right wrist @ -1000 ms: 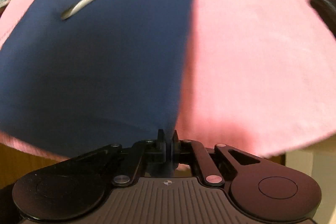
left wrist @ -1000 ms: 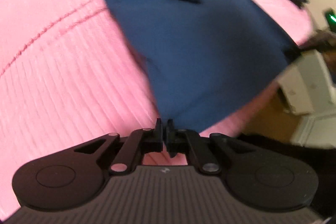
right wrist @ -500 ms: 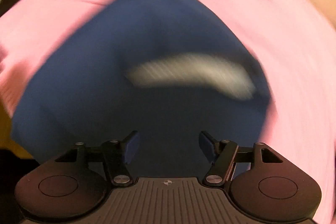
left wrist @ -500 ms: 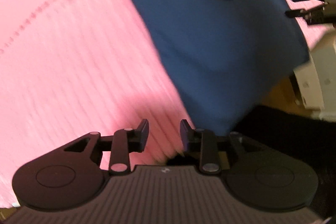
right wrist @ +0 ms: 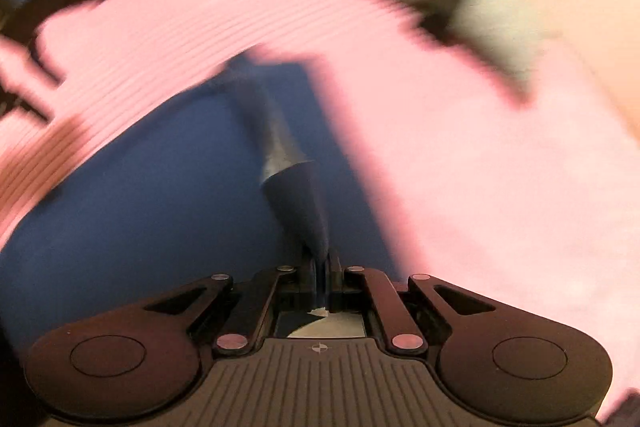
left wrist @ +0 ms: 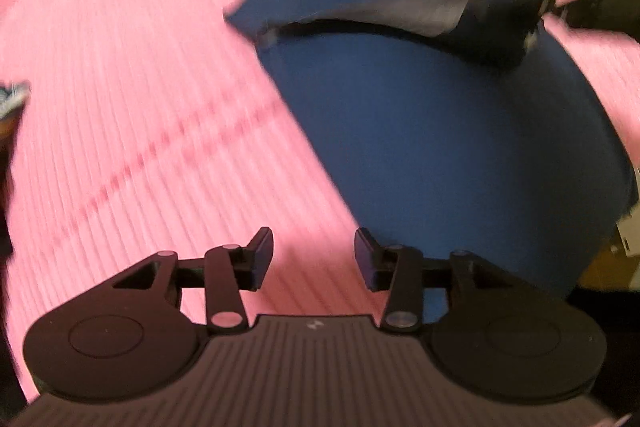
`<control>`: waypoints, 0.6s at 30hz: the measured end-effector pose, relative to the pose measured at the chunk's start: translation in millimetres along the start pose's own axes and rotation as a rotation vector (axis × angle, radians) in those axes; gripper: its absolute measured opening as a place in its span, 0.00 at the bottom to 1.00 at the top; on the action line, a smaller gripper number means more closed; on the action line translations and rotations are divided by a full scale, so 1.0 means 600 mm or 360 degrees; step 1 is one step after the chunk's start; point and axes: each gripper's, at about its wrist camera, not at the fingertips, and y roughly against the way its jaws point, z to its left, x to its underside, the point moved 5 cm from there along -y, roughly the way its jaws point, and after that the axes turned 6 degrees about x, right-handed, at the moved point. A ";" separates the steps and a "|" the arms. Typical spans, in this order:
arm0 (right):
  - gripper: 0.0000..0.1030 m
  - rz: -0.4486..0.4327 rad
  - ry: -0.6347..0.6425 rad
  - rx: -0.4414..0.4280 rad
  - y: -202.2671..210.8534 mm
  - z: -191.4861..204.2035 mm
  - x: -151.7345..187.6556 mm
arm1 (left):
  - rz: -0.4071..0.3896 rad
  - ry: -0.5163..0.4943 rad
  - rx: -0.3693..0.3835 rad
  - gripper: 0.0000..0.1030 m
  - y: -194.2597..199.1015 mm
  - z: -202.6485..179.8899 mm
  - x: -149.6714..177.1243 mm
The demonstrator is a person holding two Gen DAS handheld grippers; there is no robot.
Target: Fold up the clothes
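Pinching a bunched fold of the navy-blue fabric garment [right wrist: 168,227], the right gripper [right wrist: 320,263] has its fingers pressed together on the cloth, which rises ahead of it in a dark cone toward a grey inner strip [right wrist: 276,147]. Ahead and to the right of the left gripper [left wrist: 314,255], whose fingers are spread with nothing between them, the same garment [left wrist: 460,155] lies on the pink ribbed bedspread [left wrist: 140,107]. Both views are motion-blurred.

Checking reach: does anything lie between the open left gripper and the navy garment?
Nothing visible does. Only bare pink bedspread separates the left gripper from the navy garment, whose edge lies just beside its right finger.
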 end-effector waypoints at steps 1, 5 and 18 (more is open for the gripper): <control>0.01 -0.0034 -0.0024 0.0085 0.008 -0.052 -0.012 | -0.0039 0.0001 -0.0020 0.38 0.002 0.001 -0.027; 0.05 -0.0191 -0.0163 0.0562 -0.061 -0.270 -0.074 | -0.0167 0.0001 -0.0090 0.46 0.006 0.012 -0.102; 0.62 0.0142 -0.0700 0.0131 -0.171 -0.181 0.086 | -0.0176 -0.0101 -0.0057 0.51 -0.121 0.013 -0.254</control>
